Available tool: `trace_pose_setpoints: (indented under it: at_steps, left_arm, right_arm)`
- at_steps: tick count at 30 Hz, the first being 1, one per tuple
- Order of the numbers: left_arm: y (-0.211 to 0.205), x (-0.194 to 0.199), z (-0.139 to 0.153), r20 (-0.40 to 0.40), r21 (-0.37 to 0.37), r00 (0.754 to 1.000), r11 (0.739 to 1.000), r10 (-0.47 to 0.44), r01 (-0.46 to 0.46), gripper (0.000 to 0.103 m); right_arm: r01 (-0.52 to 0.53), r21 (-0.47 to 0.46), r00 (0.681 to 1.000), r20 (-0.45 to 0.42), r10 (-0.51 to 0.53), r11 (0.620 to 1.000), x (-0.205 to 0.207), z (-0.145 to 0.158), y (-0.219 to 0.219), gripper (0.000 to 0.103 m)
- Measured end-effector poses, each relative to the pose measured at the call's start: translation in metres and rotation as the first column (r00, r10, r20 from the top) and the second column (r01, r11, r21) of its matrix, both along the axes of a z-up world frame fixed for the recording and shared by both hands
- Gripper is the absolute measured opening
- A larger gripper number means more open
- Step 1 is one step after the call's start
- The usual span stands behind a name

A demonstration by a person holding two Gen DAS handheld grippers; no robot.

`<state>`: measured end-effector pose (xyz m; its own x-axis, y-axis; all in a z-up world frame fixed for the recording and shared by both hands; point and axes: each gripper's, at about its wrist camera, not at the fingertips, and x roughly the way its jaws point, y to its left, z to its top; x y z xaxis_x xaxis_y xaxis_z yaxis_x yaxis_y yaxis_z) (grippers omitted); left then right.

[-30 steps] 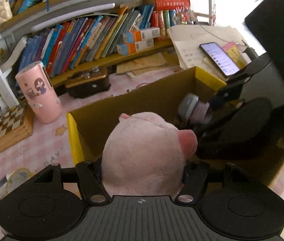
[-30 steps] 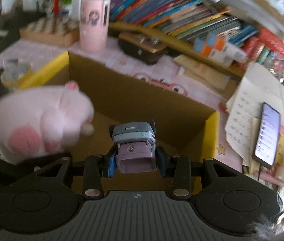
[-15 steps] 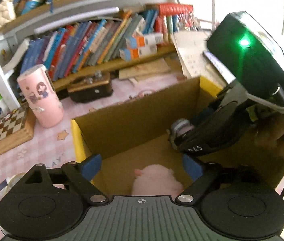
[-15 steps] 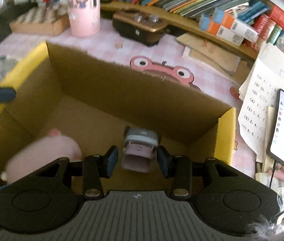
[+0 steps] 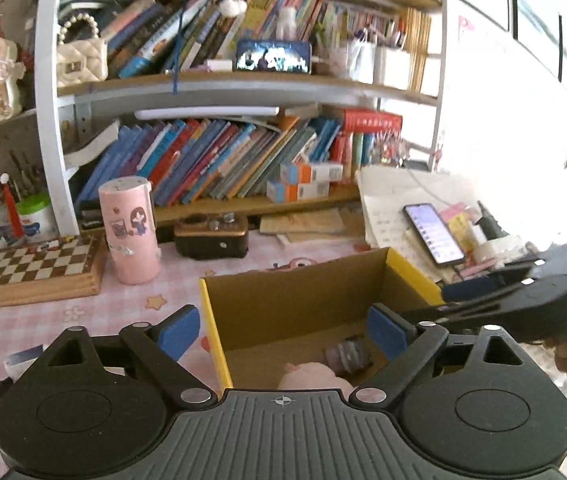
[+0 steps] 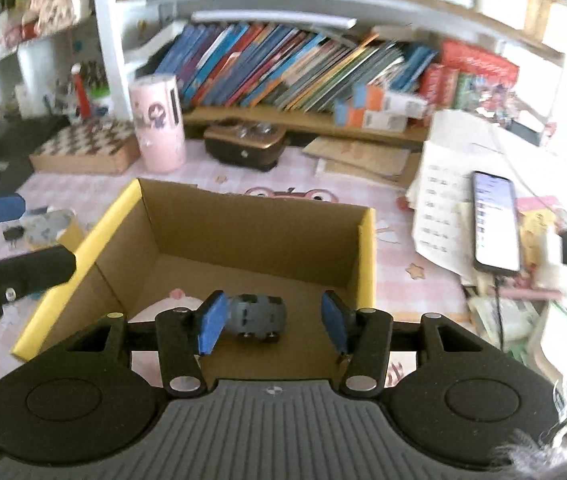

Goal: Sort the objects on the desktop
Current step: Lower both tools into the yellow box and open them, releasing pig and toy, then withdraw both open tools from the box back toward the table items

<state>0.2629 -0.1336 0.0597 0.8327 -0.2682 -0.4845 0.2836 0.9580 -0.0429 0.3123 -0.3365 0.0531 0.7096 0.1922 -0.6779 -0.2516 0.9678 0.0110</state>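
both toys have dropped since a second ago: the plush (image 5: 315, 376) that sat squeezed in the left gripper (image 5: 283, 330) and the toy car (image 6: 257, 316) that the right gripper (image 6: 273, 322) clamped now lie on the floor of the box (image 6: 251, 232), side by side, plush on the left and car on the right. the left gripper's blue pads stand far apart and are widening further, with nothing between them. the right gripper's jaws are opening too; in its view the car shows between the pads but below them, untouched, lying wheels up. the plush is soft, pink and rounded, only partly visible past the gripper body. the car is small, grey-blue and hard-looking. the box is plain brown corrugated cardboard, open-topped, with yellow side edges, resting on a desk (image 5: 83, 312) covered in pink checked cloth with star prints. far left of the box stand a pink cylinder (image 5: 129, 232) with a cartoon girl on it and a wooden chessboard (image 5: 39, 268). to the right a lit phone (image 6: 495, 222) lies on paper sheets. no writing is legible.
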Motion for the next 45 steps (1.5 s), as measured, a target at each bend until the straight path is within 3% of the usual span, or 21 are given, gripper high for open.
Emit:
trace_pose_setpoints:
  at_steps: [9, 15, 28, 40, 45]
  left_arm:
    - [0.023, -0.041, -0.001, 0.059, 0.017, 0.998, 1.000, -0.025, 0.024, 0.095]
    - [0.039, -0.066, -0.011, 0.042, 0.036, 0.998, 0.998, -0.048, 0.047, 0.095]
    - [0.083, -0.119, -0.040, -0.041, 0.068, 0.997, 0.996, -0.059, 0.062, 0.095]
    - [0.133, -0.159, -0.060, -0.097, 0.114, 0.995, 0.993, 0.005, 0.006, 0.095]
    - [0.146, -0.173, -0.061, -0.084, 0.139, 0.996, 0.990, 0.033, -0.021, 0.096]
  right_arm:
    - [0.167, 0.049, 0.982, 0.085, -0.171, 0.985, -0.074, 0.003, -0.005, 0.051]
    - [0.252, 0.085, 0.964, 0.066, -0.257, 0.964, -0.112, -0.010, 0.004, 0.051]
    - [0.317, 0.057, 0.947, 0.029, -0.319, 0.947, -0.185, -0.040, 0.068, 0.052]
    - [0.322, 0.057, 0.947, -0.016, -0.322, 0.945, -0.231, -0.064, 0.138, 0.053]
    - [0.299, 0.045, 0.954, -0.011, -0.299, 0.953, -0.242, -0.069, 0.165, 0.056]
